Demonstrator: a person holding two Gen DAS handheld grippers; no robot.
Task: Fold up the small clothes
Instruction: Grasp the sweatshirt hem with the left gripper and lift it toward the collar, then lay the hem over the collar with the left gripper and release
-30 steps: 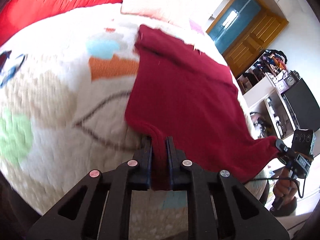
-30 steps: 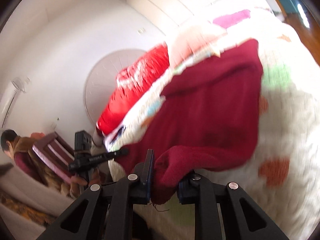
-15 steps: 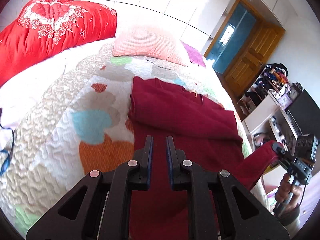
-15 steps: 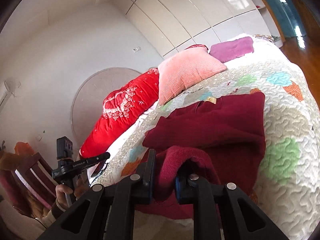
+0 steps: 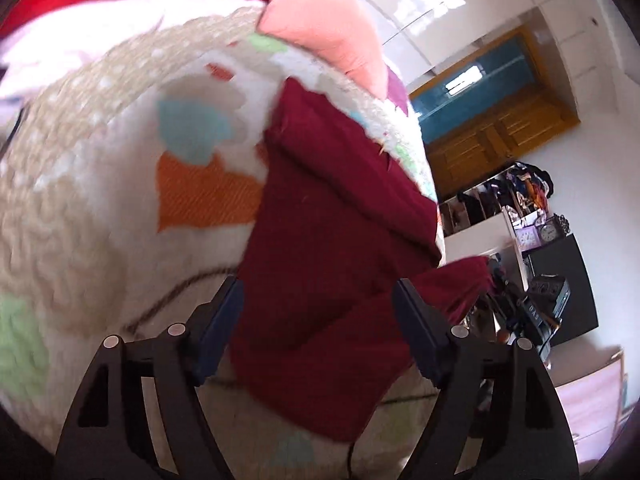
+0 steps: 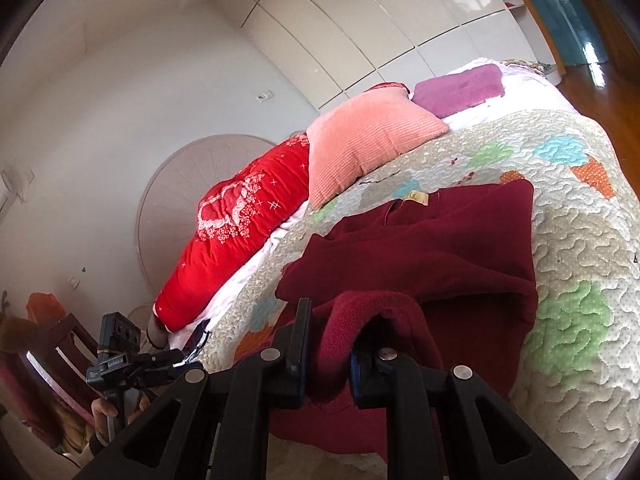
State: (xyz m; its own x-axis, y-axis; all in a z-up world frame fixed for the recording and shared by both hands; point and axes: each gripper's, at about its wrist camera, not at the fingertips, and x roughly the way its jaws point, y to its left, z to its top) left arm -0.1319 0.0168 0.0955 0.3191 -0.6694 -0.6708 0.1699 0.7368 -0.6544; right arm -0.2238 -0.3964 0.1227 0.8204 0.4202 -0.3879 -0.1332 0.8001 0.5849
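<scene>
Left wrist view: left gripper (image 5: pixel 318 322) has its jaws opening, fingers spread wide with nothing pinched; the dark red garment (image 5: pixel 340 240) shows between them but the pads stand clear of it. The garment lies on the quilted bed cover (image 5: pixel 100 208), toward the bed's right edge, its far part already doubled into a thick band. At the right, the right gripper (image 5: pixel 494 276) lifts one corner of the cloth off the bed's edge. Frame is motion-blurred. A small device by that gripper carries letters, too blurred to read.

Right wrist view: right gripper (image 6: pixel 326 344) is clenched on a bunched fold of the garment (image 6: pixel 440 256), cloth humped up between the pads. The rest spreads over the quilt (image 6: pixel 572 240), short of the pink pillow (image 6: pixel 368 148) and the red cushion (image 6: pixel 236 228). A yellowish tag (image 6: pixel 417 198) sits at the garment's far edge; no text legible. The left gripper (image 6: pixel 192 356) shows low at left, held by a hand (image 6: pixel 106 410); its body bears small white lettering, unreadable.

Step in hand, by my judgement: mid-fold, one corner just let go, the other still carried. Next move calls for laying the held corner flat across the far band, then letting go
</scene>
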